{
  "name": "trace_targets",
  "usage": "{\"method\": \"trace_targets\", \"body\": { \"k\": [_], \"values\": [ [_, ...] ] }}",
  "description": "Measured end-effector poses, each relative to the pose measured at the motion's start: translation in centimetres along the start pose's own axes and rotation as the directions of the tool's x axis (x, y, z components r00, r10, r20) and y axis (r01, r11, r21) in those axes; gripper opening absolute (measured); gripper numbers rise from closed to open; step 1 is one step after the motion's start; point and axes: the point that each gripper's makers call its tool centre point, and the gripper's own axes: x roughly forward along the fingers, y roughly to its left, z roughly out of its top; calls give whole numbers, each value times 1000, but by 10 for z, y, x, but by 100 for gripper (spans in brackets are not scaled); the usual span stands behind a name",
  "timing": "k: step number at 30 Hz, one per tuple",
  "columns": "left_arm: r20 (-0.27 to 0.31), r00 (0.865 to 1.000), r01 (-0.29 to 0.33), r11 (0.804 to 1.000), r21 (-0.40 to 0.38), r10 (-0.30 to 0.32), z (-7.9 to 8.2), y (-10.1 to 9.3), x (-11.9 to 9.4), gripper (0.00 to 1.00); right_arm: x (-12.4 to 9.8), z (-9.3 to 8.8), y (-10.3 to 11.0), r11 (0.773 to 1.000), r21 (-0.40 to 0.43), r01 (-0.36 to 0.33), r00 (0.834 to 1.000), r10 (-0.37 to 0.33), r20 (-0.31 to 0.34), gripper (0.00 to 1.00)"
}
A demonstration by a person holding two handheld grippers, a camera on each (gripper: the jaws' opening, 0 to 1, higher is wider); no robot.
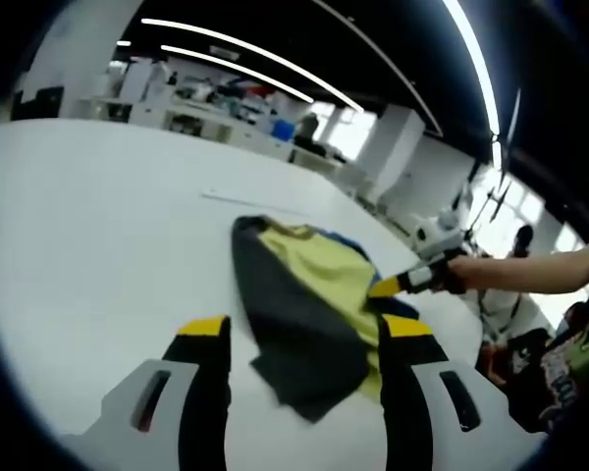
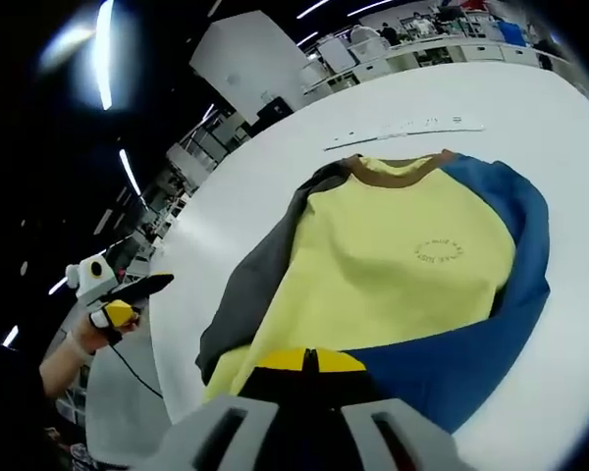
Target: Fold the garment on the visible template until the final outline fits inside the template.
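Both grippers sit at the garment on the white table.

My right gripper (image 2: 309, 361) has its jaws together on the yellow garment's (image 2: 393, 265) hem; my left gripper (image 1: 304, 332) hangs with jaws apart over its grey sleeve (image 1: 294, 334), near the table's (image 1: 98, 245) far edge.

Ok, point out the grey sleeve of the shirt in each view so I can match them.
Left gripper view: grey sleeve at centre, running down between the jaws.
Right gripper view: grey sleeve left of centre, along the shirt's left edge.
Shared landmark: the yellow front panel beside it.
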Motion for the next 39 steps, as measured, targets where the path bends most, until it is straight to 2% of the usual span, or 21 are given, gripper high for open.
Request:
{"method": "trace_targets", "body": {
  "k": [4, 7, 9, 11, 20, 29, 39],
  "values": [
    [-1, 1000, -2, 1000, -3, 2, -1, 2, -1, 57, -13, 9, 7, 999, -36, -7, 999, 8, 36, 3],
    [4, 1000, -5, 1000, -11, 6, -1, 3, -3, 57, -27, 15, -1, 997, -72, 34, 997, -29, 66, 13],
    [5, 1000, -8, 1000, -12, 8, -2, 3, -3, 57, -33, 13, -9, 994, -94, 63, 996, -57, 63, 24],
    [5, 1000, -9, 1000, -12, 9, -2, 4, -4, 58, -40, 9, -18, 989, -118, 88, 995, -83, 52, 27],
    [-2, 1000, -2, 1000, -14, 2, -4, 2, -1, 58, -53, -16, -41, 987, -91, 134, 991, -133, 15, 26],
    [-2, 1000, 3, 1000, -20, -3, -5, 0, 0, 58, -50, -29, -48, 988, -58, 141, 990, -141, -2, 21],
    [12, 1000, -1, 999, -44, 1, -7, 1, -3, 57, -47, -32, -51, 989, -21, 144, 990, -144, -5, 6]
  ]
}}
